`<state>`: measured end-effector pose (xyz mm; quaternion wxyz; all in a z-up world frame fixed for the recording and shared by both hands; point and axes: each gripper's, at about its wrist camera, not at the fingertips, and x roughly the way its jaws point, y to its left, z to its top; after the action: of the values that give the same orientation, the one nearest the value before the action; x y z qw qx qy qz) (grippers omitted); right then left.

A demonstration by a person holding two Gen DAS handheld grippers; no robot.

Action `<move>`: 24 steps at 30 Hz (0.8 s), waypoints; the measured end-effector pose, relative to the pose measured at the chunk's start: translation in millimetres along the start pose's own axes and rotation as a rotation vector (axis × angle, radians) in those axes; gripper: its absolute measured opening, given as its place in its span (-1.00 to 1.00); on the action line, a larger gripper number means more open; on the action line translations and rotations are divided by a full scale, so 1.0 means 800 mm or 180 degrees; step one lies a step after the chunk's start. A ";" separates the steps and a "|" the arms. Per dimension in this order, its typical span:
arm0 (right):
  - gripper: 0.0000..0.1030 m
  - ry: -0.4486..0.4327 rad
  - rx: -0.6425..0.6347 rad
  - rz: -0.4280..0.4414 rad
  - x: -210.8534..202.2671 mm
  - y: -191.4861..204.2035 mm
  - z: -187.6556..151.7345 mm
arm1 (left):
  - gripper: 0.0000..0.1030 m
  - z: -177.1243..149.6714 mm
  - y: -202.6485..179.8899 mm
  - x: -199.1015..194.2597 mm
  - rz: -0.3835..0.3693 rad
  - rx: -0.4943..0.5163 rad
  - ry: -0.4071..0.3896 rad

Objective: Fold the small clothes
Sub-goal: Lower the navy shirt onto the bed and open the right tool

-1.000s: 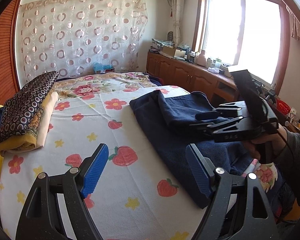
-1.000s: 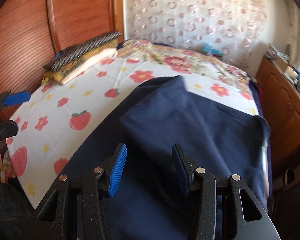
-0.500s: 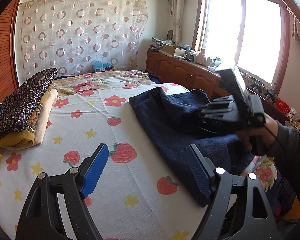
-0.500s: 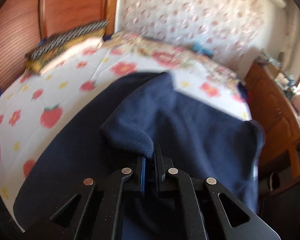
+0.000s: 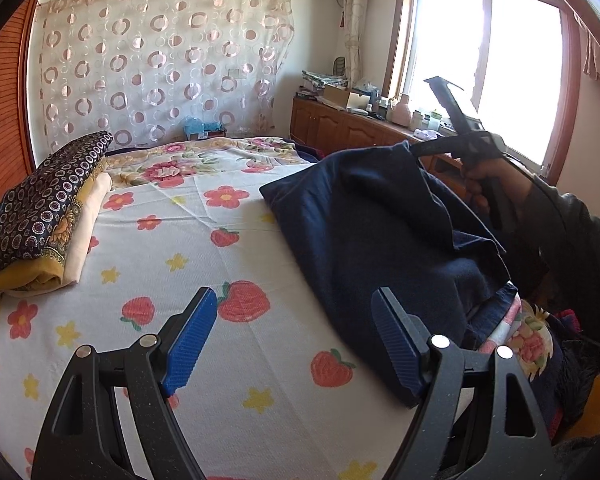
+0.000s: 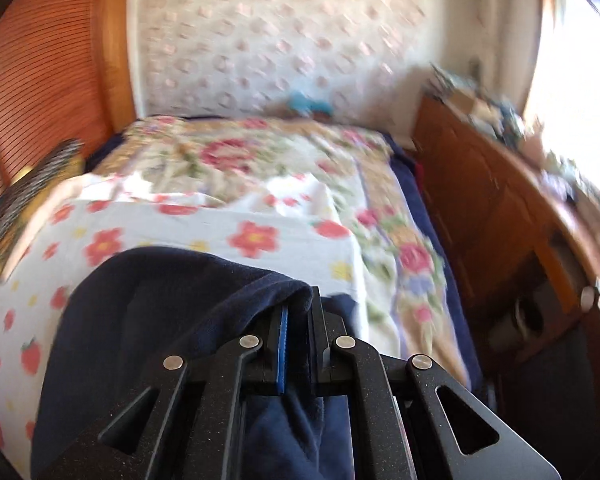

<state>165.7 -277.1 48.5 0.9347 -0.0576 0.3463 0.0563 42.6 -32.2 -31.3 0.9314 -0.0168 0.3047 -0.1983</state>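
- Jaws first: the left gripper has its jaws spread wide, blue pads facing each other with nothing between them.
- It hovers low over the near part of the bed, above the strawberry-and-flower sheet.
- Over on the other side, the right gripper has its jaws pinched tight on a fold of the navy garment, dark cloth pressed in the narrow slot between them.
- From the left wrist view the right gripper is held up off the bed, gripped in the person's hand, and the garment's corner rises to a peak at its tip.
- From that peak the navy garment drapes down in loose folds; its lower part lies on the right side of the bed, reaching the near edge just beside the left gripper's right-hand pad.
- In the right wrist view the cloth bunches over the left side of the fingers and hangs below; this view is motion-blurred, so fine detail is lost.
- Far left on the bed, a stack of folded fabrics sits well apart from the garment, a dark ring-patterned piece on top.
- Behind the bed, a circle-print curtain; along the right, a wooden cabinet under a bright window.
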 end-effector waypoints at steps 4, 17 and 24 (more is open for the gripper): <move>-0.52 0.0205 -0.0046 -0.0100 0.021 0.001 -0.009 | 0.56 -0.002 -0.001 0.001 -0.0014 0.0015 0.0027; -0.35 0.0005 0.0074 0.0192 -0.026 0.009 -0.034 | 0.56 -0.002 -0.010 0.007 -0.0032 0.0038 0.0051; -0.35 0.0282 -0.0150 0.0406 0.013 0.037 -0.049 | 0.56 -0.003 -0.012 0.008 -0.0030 0.0053 0.0067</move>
<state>144.0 -252.6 10.3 0.9113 -0.0598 0.3888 0.1212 42.2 -42.7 -35.5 0.9273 -0.0084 0.3127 -0.2054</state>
